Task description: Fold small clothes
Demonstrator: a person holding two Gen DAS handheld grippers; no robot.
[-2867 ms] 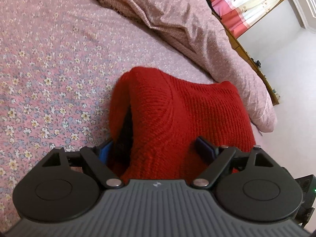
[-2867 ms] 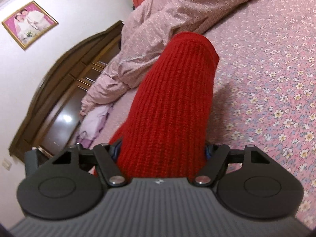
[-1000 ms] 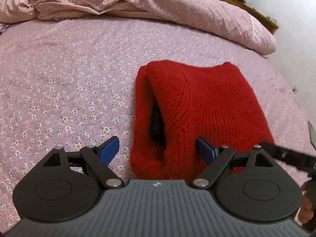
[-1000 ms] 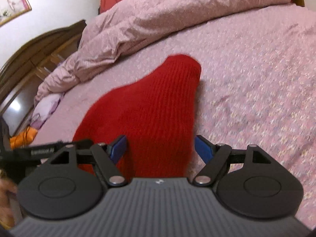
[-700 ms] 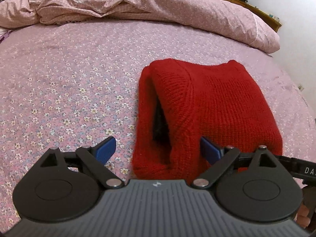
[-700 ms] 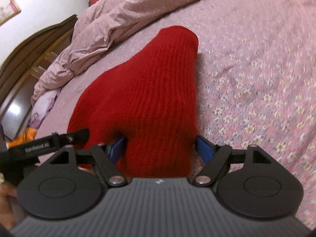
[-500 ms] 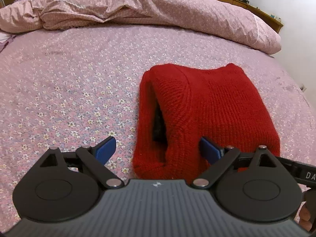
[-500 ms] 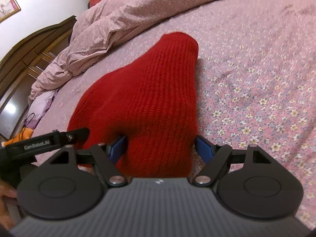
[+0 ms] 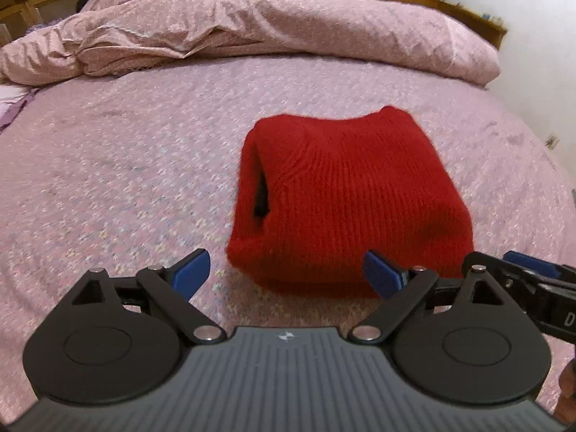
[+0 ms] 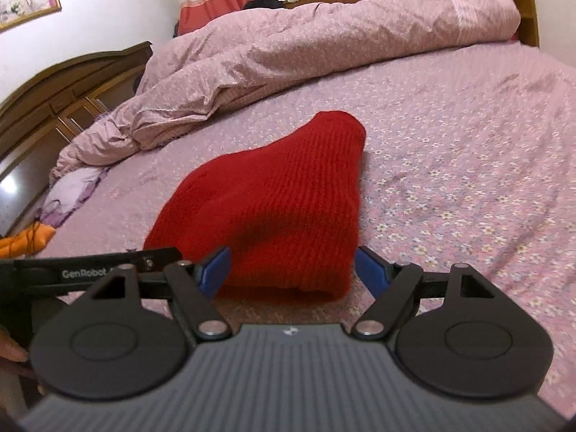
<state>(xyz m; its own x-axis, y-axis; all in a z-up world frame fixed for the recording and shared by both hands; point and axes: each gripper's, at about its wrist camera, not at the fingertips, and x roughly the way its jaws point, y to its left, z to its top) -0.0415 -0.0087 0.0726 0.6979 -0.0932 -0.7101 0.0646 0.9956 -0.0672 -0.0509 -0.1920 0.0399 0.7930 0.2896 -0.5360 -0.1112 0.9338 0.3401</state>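
Red knit garment [image 9: 345,201] folded on bed [image 9: 115,165]; side opening at 9 o'clock only in left view. Left gripper [image 9: 288,273], right gripper [image 10: 291,268] spread wide, empty, just short of garment.

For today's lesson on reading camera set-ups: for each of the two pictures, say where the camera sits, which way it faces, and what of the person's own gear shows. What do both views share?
Left wrist: sits behind the open left gripper, facing the folded red sweater and heaped duvet; the right gripper intrudes at right.
Right wrist: sits behind the open right gripper, facing the sweater's other end and the headboard; the left gripper intrudes at left.
Shared: sweater, duvet, floral bedsheet.
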